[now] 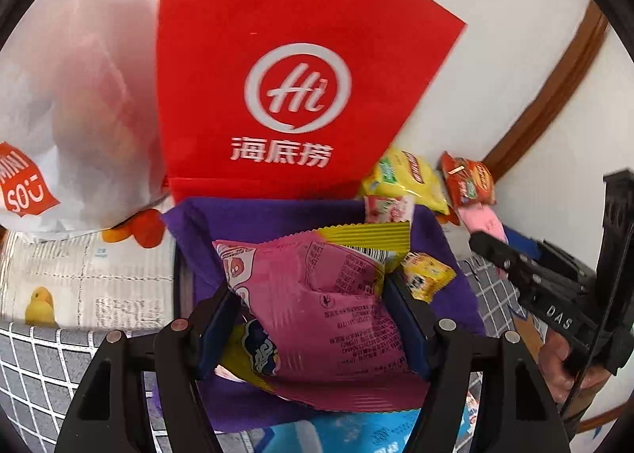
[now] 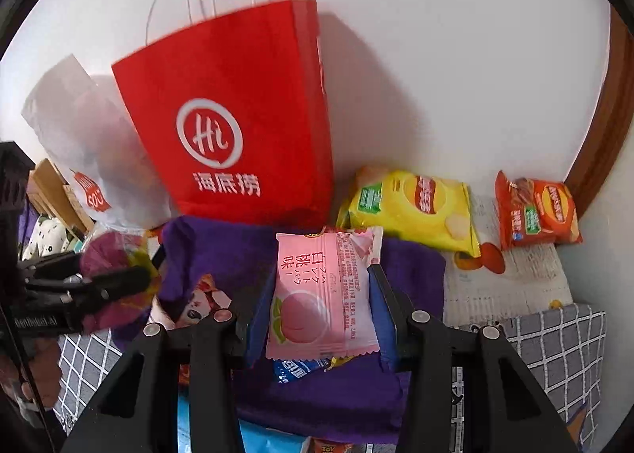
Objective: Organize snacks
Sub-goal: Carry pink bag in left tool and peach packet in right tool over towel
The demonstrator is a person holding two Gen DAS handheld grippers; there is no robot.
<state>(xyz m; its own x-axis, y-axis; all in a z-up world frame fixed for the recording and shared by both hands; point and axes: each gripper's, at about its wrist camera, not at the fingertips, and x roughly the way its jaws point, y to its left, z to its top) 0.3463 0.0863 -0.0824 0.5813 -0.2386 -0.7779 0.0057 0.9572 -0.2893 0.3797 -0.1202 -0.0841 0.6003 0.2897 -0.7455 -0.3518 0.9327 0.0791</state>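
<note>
1. Left wrist view: the left gripper (image 1: 313, 314) is pinching a pink snack packet (image 1: 317, 294) between its fingers, jaws closed to the packet's width, and is holding it over the purple cloth bin (image 1: 245, 215), apparently so it can drop in with the rest. A small yellow packet (image 1: 428, 278) is lying in the bin at 3 o'clock of the grasp. The red paper bag (image 1: 285, 68) is standing at 12 o'clock against the wall, likely leaning there for support, with a white plastic bag (image 1: 67, 116) at 10 o'clock.

2. Right wrist view: the right gripper (image 2: 321, 306) is clamping a peach-flavoured pink packet (image 2: 321, 294) upright, jaws narrowed onto its sides, above the same purple bin. The yellow chip bag (image 2: 412, 211) and the orange chip bag (image 2: 535, 215) are waiting at 1 and 2 o'clock on the printed mat (image 2: 515, 282), not yet sorted. At 9 o'clock the other gripper is blurred, so its load is hard to read here.
</note>
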